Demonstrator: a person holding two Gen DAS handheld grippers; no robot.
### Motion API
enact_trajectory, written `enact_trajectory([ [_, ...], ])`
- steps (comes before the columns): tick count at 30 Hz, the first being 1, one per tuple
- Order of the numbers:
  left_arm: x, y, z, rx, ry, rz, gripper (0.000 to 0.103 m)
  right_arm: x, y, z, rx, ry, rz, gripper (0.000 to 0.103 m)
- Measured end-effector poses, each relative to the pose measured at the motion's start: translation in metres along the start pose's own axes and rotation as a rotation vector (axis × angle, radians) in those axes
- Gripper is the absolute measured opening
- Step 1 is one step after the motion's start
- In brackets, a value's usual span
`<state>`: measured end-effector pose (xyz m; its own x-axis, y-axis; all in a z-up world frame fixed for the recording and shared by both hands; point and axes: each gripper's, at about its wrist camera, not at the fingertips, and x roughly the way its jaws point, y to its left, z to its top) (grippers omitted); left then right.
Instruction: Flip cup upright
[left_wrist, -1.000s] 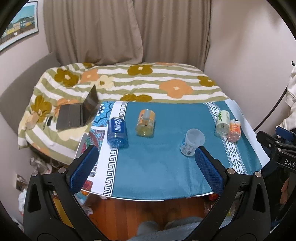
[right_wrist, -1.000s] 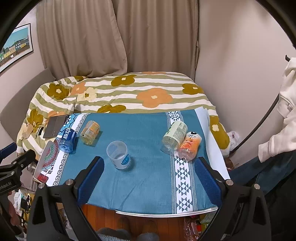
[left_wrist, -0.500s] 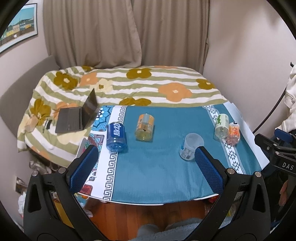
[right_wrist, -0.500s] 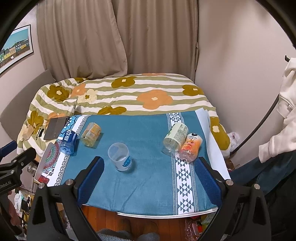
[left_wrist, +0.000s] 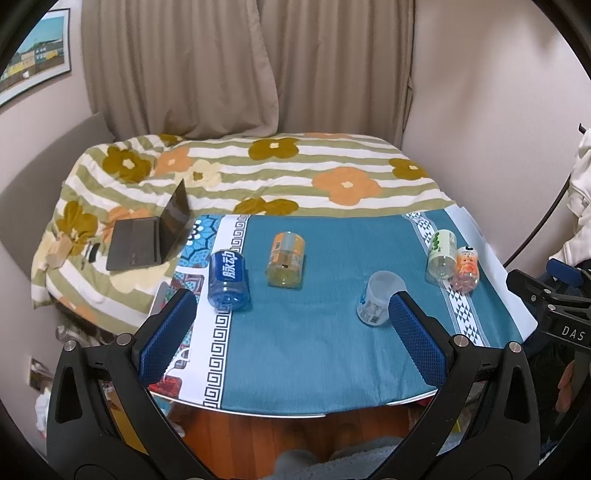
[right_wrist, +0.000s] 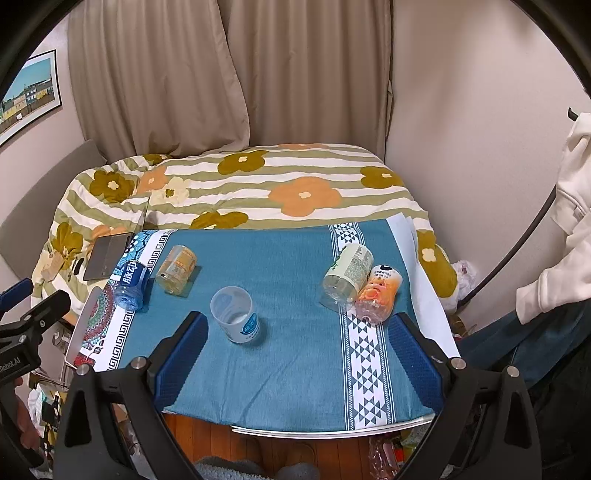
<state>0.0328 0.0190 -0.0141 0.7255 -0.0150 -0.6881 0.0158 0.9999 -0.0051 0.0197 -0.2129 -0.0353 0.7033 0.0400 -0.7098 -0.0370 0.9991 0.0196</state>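
A clear plastic cup with a blue label (right_wrist: 235, 314) stands upright, mouth up, on the teal tablecloth (right_wrist: 295, 362); in the left wrist view the cup (left_wrist: 378, 302) sits just beyond the right finger. My left gripper (left_wrist: 291, 338) is open and empty, held back over the table's near edge. My right gripper (right_wrist: 297, 356) is open and empty, also near the front edge, with the cup ahead and left of centre.
Several bottles lie on their sides: a blue one (left_wrist: 228, 280), an orange-labelled one (left_wrist: 285, 264), a green-labelled one (right_wrist: 347, 276) and an orange one (right_wrist: 377, 293). A laptop (left_wrist: 151, 236) rests on the flowered bedspread behind. A wall stands at the right.
Both grippers have drawn back and up a little from the table; the cup and bottles appear smaller and farther. Nothing on the table has moved.
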Motion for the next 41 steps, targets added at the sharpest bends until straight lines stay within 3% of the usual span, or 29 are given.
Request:
enact_trajectory([
  [41, 0.0092, 0.0052, 0.0067, 0.01, -0.021, 0.012, 0.103, 0.0073, 0.0005, 0.0021, 0.0, -0.001, -0.008, 0.098],
])
